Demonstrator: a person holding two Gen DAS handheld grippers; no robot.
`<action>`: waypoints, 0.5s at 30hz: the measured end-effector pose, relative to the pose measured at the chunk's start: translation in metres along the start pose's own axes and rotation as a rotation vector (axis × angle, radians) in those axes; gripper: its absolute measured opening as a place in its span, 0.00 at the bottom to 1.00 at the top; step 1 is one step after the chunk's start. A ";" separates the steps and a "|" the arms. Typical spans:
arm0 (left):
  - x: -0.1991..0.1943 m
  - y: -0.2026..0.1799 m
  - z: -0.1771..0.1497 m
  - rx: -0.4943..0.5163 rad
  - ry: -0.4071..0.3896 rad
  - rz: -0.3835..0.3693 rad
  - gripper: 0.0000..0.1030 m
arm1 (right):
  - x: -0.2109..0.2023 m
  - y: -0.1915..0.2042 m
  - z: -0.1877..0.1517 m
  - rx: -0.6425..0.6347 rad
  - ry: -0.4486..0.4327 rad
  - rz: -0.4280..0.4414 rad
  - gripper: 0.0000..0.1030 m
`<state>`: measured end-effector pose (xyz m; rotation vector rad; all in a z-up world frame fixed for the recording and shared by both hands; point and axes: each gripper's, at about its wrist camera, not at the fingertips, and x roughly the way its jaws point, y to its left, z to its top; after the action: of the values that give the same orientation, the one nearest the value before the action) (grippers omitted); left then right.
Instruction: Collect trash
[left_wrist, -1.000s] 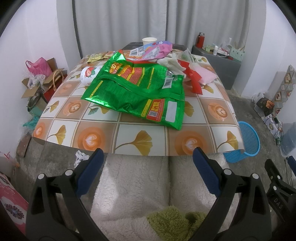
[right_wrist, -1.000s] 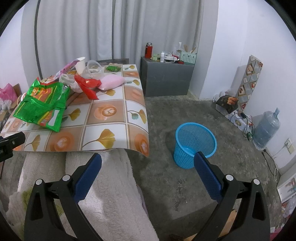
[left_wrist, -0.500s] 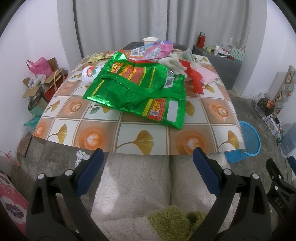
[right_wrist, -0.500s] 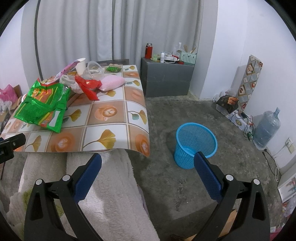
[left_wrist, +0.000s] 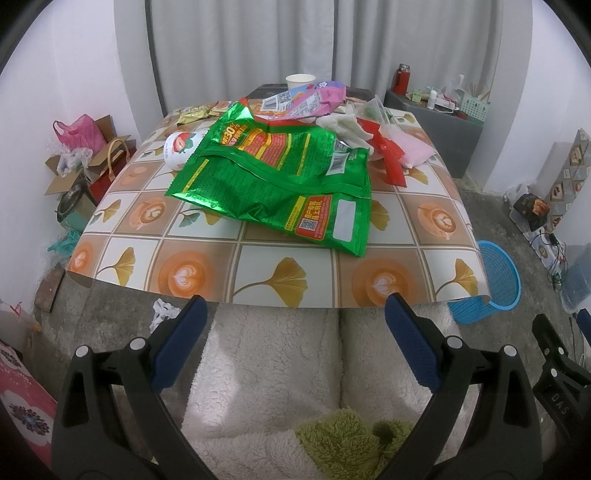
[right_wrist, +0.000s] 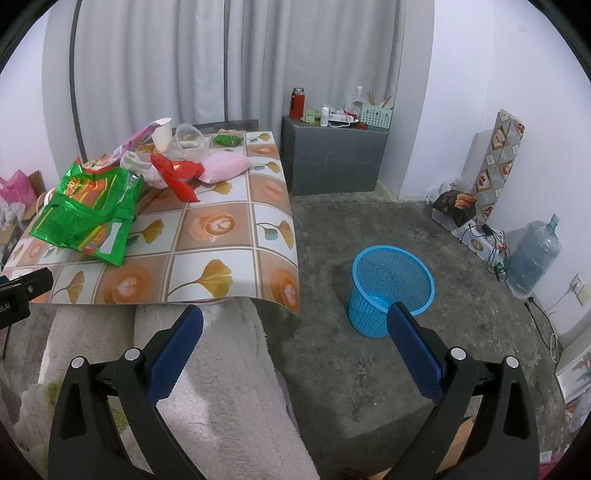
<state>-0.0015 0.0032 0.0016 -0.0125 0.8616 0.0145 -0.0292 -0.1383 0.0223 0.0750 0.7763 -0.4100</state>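
A big green foil snack bag (left_wrist: 280, 184) lies on the patterned table (left_wrist: 266, 280), also in the right wrist view (right_wrist: 92, 214). Behind it lie a red wrapper (left_wrist: 389, 155), a pink packet (left_wrist: 413, 149), a pink-purple bag (left_wrist: 306, 99), a strawberry cup (left_wrist: 181, 147) and a paper cup (left_wrist: 300, 79). A blue mesh bin (right_wrist: 389, 290) stands on the floor right of the table. My left gripper (left_wrist: 293, 317) is open and empty, short of the table's near edge. My right gripper (right_wrist: 295, 325) is open and empty, over the floor between table and bin.
White fleece-covered legs (left_wrist: 280, 369) lie below both grippers. Boxes and bags (left_wrist: 81, 158) sit left of the table. A grey cabinet (right_wrist: 332, 158) stands behind. A water jug (right_wrist: 533, 254) and cables lie along the right wall.
Both grippers have crept slightly forward toward the table; the table and bag look a little nearer. Nothing was grasped.
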 end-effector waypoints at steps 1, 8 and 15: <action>0.000 0.000 0.000 0.000 0.000 0.000 0.90 | 0.000 -0.001 -0.001 0.000 0.000 0.000 0.94; 0.000 0.000 0.000 0.001 0.000 0.000 0.90 | 0.000 -0.001 -0.001 0.001 -0.001 0.002 0.94; 0.000 0.000 0.000 0.000 0.000 0.001 0.90 | 0.000 -0.002 -0.001 0.002 -0.003 0.003 0.94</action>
<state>-0.0014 0.0030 0.0017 -0.0123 0.8620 0.0152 -0.0305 -0.1395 0.0218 0.0774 0.7724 -0.4081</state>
